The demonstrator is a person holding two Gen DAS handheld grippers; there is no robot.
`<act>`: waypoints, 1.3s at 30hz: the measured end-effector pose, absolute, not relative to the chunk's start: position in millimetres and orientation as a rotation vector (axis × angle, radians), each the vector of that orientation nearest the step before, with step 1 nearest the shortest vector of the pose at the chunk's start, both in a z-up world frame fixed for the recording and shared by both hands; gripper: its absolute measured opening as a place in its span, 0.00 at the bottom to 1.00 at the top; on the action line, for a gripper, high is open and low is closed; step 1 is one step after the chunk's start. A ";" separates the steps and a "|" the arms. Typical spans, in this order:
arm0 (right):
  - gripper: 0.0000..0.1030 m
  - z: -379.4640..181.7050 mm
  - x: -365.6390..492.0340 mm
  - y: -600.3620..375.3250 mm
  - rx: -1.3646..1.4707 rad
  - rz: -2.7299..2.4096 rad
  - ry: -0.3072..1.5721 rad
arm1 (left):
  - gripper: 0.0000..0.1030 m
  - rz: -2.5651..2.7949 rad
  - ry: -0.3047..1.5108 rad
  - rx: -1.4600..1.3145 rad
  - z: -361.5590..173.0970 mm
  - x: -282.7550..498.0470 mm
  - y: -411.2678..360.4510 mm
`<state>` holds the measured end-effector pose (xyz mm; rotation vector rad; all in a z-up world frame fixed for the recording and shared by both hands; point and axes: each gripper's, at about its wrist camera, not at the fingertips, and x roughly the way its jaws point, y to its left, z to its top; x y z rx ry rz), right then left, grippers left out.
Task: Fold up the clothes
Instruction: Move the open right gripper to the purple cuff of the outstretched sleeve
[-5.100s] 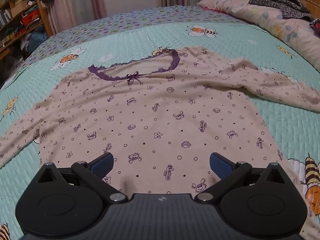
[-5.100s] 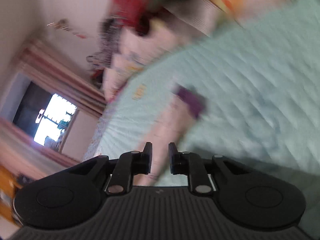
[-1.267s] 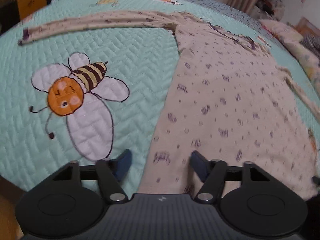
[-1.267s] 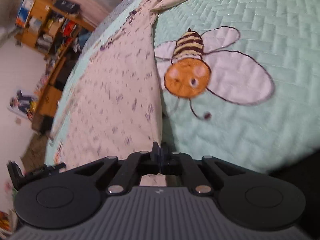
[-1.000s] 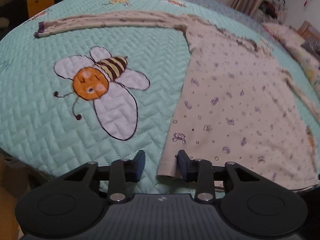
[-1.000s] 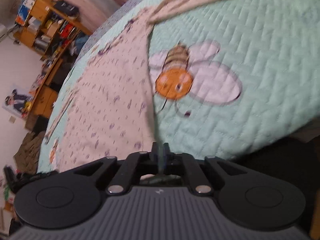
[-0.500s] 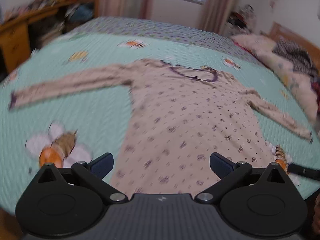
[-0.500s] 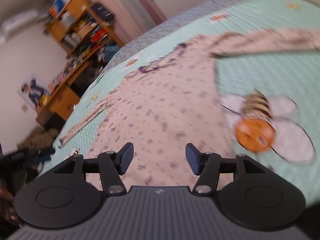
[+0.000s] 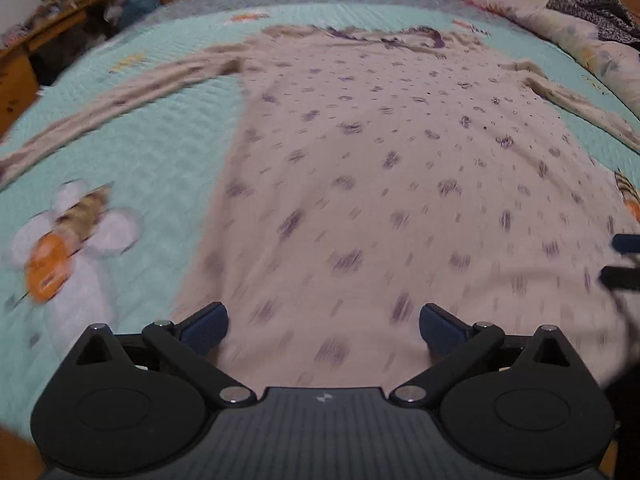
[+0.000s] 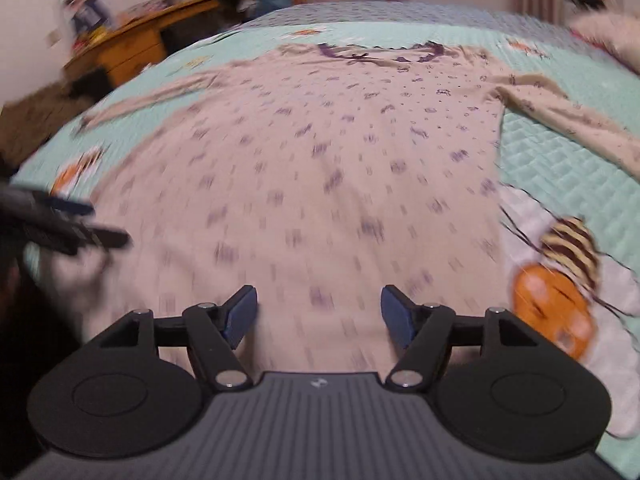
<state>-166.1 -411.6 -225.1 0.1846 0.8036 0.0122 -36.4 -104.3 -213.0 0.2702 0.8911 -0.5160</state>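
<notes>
**Left-wrist view: top lying spread flat, no fold yet showing**

Left-wrist camera is looking up the length of a long-sleeved top (image 9: 380,184), pale with small purple prints, which is lying face up and flat on the mint quilted bedspread (image 9: 160,152). Judging by how it lies, the spreading-out is done and every fold is still waiting: both sleeves are stretching away from the body, the left sleeve (image 9: 120,96) running out toward the bed's left edge and the right sleeve (image 10: 568,112) angling off toward the pillow side, and the purple-trimmed neckline (image 10: 376,54) is sitting at the far end.

The left gripper (image 9: 323,326) is hovering over the hem with its jaws standing fully wide and nothing between them but the cloth below. The right gripper (image 10: 319,312) is hanging over the hem further along, its jaws opening at this moment, with no fabric pinched in them. Each gripper is showing at the edge of the other's view, so the two are working near each other.

As for room, bare quilt is lying on both sides of the body, around an embroidered bee (image 10: 560,280) on the right and another bee (image 9: 64,244) on the left. The near bed edge is sitting just behind the hem, so folds are probably needing to go inward or away. A pillow (image 9: 560,20) is crowding the far right corner.
</notes>
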 end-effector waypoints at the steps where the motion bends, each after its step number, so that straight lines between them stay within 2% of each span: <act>1: 0.68 -220.4 -169.5 -414.6 0.202 0.005 0.801 | 0.99 -0.519 0.873 0.266 -209.8 -42.8 -95.2; 6: 0.70 -173.8 -106.5 -417.9 0.247 -0.005 0.672 | 0.99 -0.502 0.766 0.188 -182.7 -7.9 -80.8; 13: 0.73 -145.8 89.8 -376.9 0.268 0.067 0.589 | 0.99 -0.223 0.717 -0.072 -186.5 76.4 -64.1; 18: 0.73 -168.5 228.9 -336.7 0.155 0.075 0.612 | 0.99 0.003 0.648 -0.120 -221.0 75.7 -50.0; 23: 0.73 -224.0 343.9 -312.9 0.047 0.022 0.763 | 0.99 -0.005 0.653 -0.149 -224.0 85.3 -37.3; 24: 0.76 -229.8 358.0 -313.0 0.026 0.015 0.769 | 0.99 -0.011 0.664 -0.149 -225.1 87.0 -37.8; 25: 0.85 -235.6 372.1 -313.1 0.005 0.008 0.775 | 0.99 -0.018 0.674 -0.148 -226.2 88.6 -38.3; 29: 0.84 -223.7 399.1 -319.2 0.004 -0.053 0.755 | 0.99 -0.024 0.687 -0.150 -227.5 90.0 -38.6; 32: 0.84 -195.0 377.0 -318.8 0.097 -0.038 0.667 | 0.99 -0.035 0.686 -0.179 -226.1 88.0 -35.0; 35: 0.84 -193.3 350.1 -293.9 0.163 0.070 0.730 | 0.99 -0.045 0.682 -0.195 -224.8 85.3 -31.9; 39: 0.84 -220.0 359.8 -241.9 0.052 0.142 0.867 | 0.99 -0.041 0.676 -0.221 -224.2 82.7 -26.8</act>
